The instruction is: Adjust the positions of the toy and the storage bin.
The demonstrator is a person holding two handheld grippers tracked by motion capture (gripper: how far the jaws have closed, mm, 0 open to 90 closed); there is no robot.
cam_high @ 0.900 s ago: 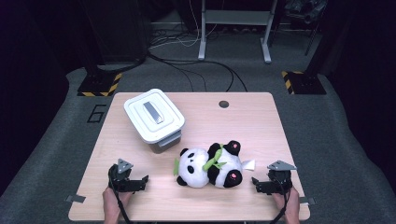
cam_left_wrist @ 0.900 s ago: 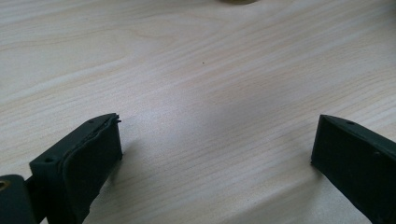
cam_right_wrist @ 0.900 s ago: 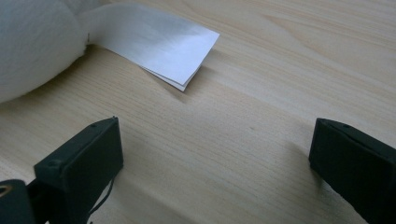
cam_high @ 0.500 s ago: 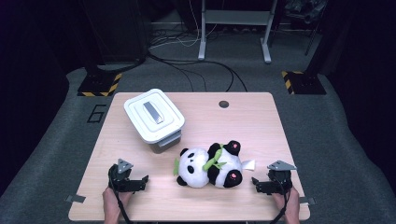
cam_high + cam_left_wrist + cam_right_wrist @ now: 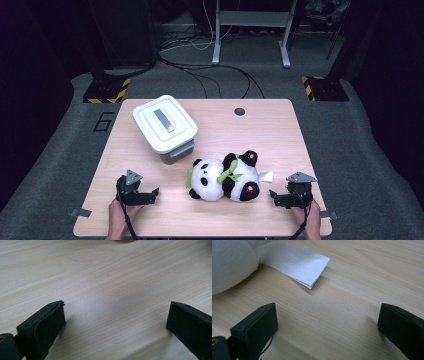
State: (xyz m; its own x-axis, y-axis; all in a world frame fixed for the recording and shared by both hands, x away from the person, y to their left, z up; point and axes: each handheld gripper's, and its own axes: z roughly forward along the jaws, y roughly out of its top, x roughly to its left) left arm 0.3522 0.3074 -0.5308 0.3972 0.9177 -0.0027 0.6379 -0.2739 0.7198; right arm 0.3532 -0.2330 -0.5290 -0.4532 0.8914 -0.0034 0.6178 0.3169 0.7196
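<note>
A black-and-white plush panda [image 5: 225,176] with a green scarf lies on its side on the wooden table [image 5: 260,135], near the front middle. Its white fur [image 5: 229,262] and its white tag [image 5: 294,262] show just ahead of my right gripper [image 5: 327,322]. That right gripper [image 5: 282,198] rests low on the table to the panda's right, jaws wide open with nothing between them. My left gripper [image 5: 145,195] sits at the front left, jaws [image 5: 115,322] open over bare wood. A white lidded box [image 5: 165,127] stands behind and left of the panda.
A small dark round hole [image 5: 239,111] marks the table's far middle. Beyond the table are a grey floor, cables, a metal stand [image 5: 250,30] and hazard-striped feet [image 5: 102,92]. Bare wood lies on the table's right half.
</note>
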